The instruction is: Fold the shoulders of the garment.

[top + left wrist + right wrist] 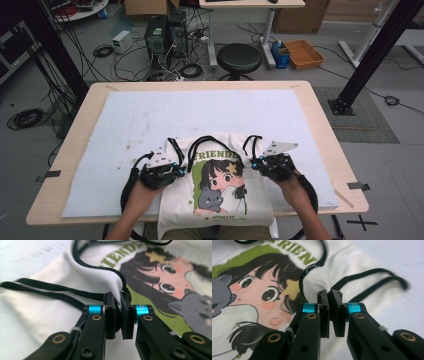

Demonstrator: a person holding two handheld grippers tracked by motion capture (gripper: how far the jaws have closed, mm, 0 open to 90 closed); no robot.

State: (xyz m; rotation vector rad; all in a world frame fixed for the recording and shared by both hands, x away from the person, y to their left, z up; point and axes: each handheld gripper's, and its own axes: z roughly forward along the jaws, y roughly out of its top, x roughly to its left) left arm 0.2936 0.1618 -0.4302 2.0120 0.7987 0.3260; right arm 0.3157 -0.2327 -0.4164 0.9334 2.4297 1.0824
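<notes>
From the high view, a white T-shirt point(220, 187) with a printed cartoon girl lies at the near edge of the table point(320, 115), on a pale blue mat point(150, 120), its lower part hanging over the edge toward the person. The left gripper point(176, 169) sits at the shirt's left shoulder, and the right gripper point(256, 163) at its right shoulder, each held by a hand from below. Black-trimmed armholes and the neck opening loop just ahead of both grippers.

In the left gripper view, the jaws are closed tight on a raised fold of white cloth pinched between the pads point(111, 315); the fold rises right at the tips. A black strap point(45, 288) runs off to the left of the jaws, and the printed face point(165, 277) lies ahead and to the right.

In the right gripper view, the jaws are closed together on the shirt's cloth, which bunches up just beyond the pads point(339, 315). The printed face point(262, 295) lies to the left of the jaws, a black strap point(372, 280) ahead and to the right.
</notes>
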